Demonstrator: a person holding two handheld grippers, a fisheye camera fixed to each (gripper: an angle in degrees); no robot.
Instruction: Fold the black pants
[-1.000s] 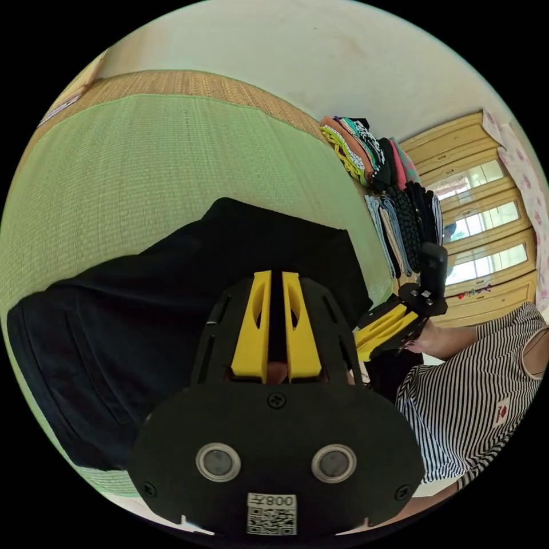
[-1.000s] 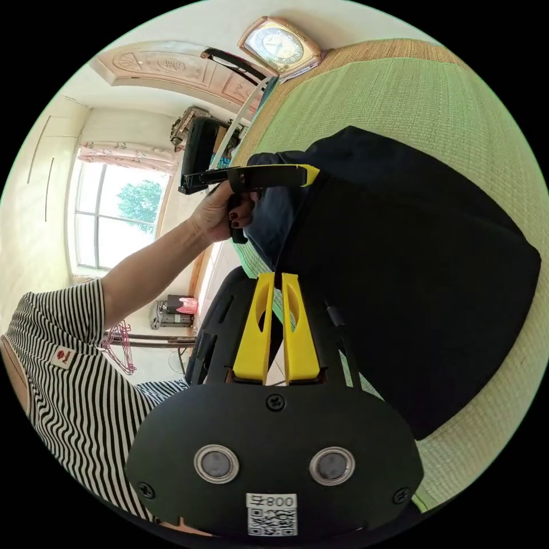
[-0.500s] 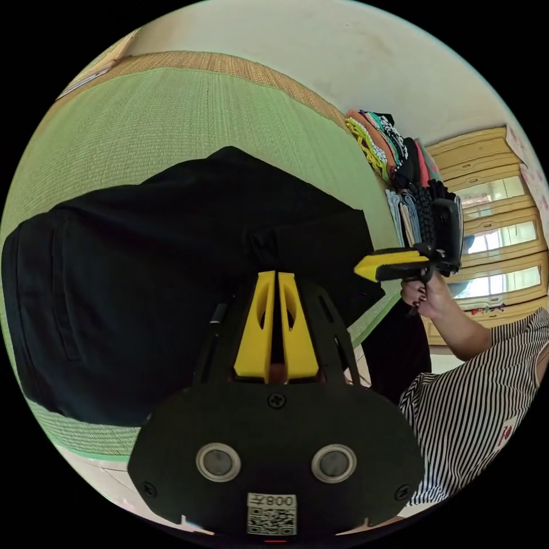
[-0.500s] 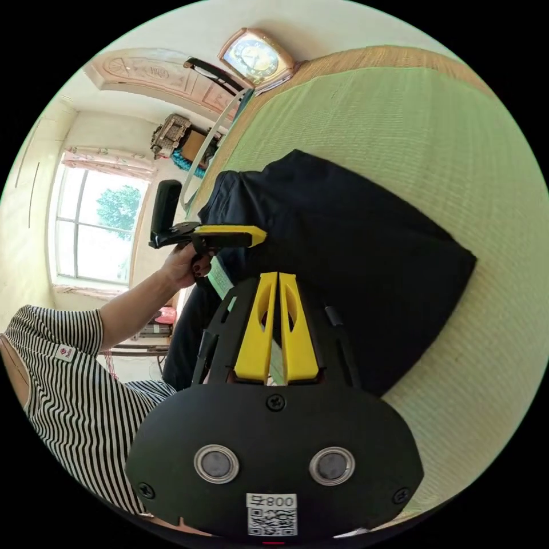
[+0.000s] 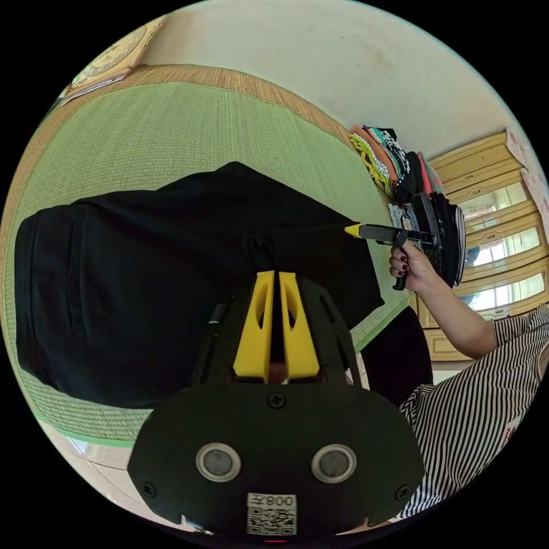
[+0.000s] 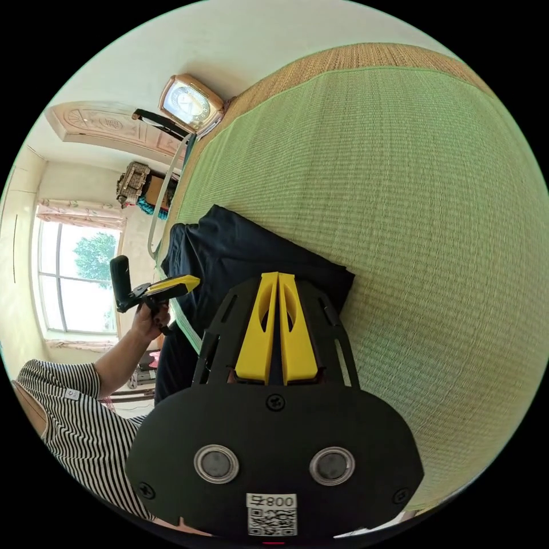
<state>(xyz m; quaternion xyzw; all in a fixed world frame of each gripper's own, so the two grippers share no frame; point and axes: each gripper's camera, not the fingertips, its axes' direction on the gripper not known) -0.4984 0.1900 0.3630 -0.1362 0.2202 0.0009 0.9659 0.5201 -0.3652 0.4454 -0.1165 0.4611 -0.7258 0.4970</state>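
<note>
Fingers [image 5: 256,320] closed, black pants [image 5: 143,274], clothes stack [image 5: 394,166] beyond

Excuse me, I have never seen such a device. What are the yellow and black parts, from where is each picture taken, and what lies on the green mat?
A person holds one hand tool in each hand; each has two yellow jaws and carries a wide-angle camera. The left gripper view looks over the left gripper; its jaws are nearly together over the black pants, which lie on the green mat. I cannot tell whether they pinch cloth. The right gripper, held by a hand, reaches the pants' edge. The right gripper view looks over that tool. Folded clothes are stacked behind.
</note>
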